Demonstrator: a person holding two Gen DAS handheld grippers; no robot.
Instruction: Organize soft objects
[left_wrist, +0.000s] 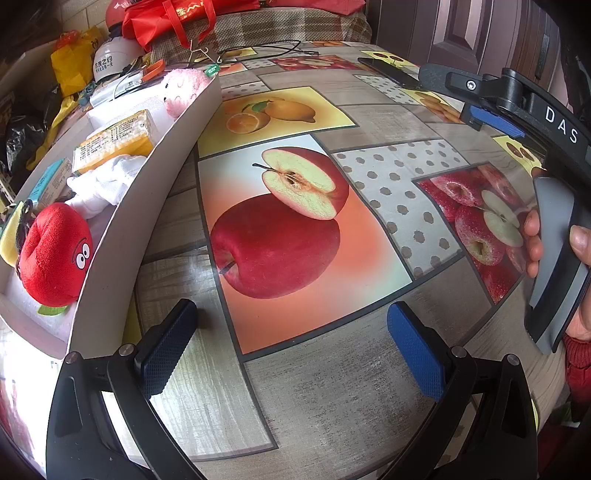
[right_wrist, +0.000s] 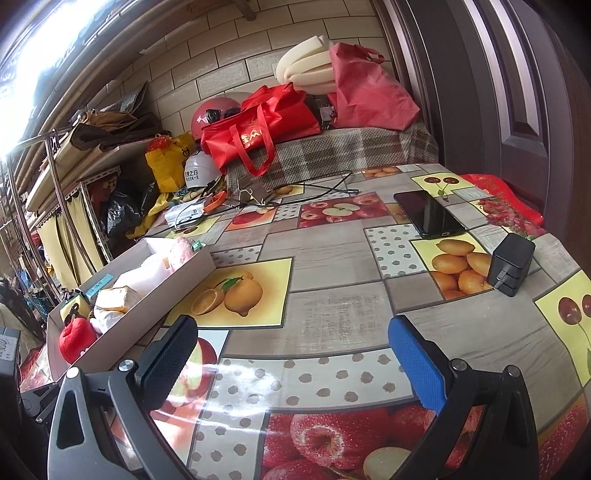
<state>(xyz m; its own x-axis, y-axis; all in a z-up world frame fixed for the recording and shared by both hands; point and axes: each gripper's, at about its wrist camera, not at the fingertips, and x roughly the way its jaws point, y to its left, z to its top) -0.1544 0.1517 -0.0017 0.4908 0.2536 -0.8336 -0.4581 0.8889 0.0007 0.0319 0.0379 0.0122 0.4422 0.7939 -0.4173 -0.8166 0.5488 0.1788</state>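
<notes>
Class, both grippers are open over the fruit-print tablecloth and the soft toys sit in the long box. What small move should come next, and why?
Probably none beyond easing both away: the left gripper and right gripper are open and hold nothing, the red plush apple and pink plush already lie in the box, and no soft item shows on the tablecloth.

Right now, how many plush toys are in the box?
2 that I can make out: a red plush toy at the near end of the box, and a pink plush toy at the far end. Others may be hidden under the white cloth.
</notes>
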